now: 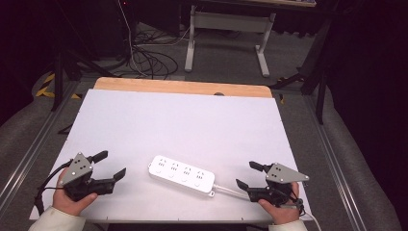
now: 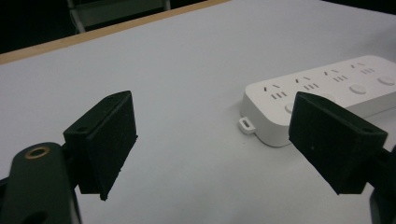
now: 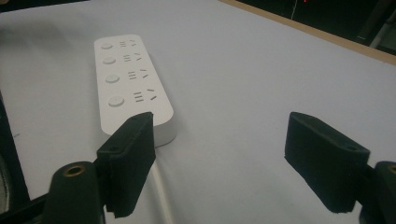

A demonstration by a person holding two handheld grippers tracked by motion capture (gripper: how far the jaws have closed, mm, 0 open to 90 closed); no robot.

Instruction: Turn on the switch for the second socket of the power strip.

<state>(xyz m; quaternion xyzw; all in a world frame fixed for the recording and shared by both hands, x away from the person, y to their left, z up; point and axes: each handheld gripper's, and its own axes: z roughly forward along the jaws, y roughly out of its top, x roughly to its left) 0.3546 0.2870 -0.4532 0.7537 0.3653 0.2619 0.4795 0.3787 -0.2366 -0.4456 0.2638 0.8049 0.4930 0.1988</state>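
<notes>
A white power strip (image 1: pixel 181 174) with several sockets and round buttons lies flat near the table's front edge, its white cable (image 1: pixel 230 191) running off to the right. My left gripper (image 1: pixel 110 164) rests to its left, held by a hand, open and holding nothing. In the left gripper view the strip (image 2: pixel 327 93) lies just beyond the right jaw. My right gripper (image 1: pixel 249 175) sits to the strip's right, over the cable, open with nothing held. The right gripper view has the strip (image 3: pixel 130 79) ahead of the left jaw and the cable (image 3: pixel 161 196) passing beside it.
A white sheet (image 1: pixel 183 125) covers the table, with a wooden edge (image 1: pixel 183 87) at the far side. Beyond stand a white desk frame (image 1: pixel 231 33), floor cables (image 1: pixel 149 57) and dark stands. Metal rails (image 1: pixel 337 163) run along both table sides.
</notes>
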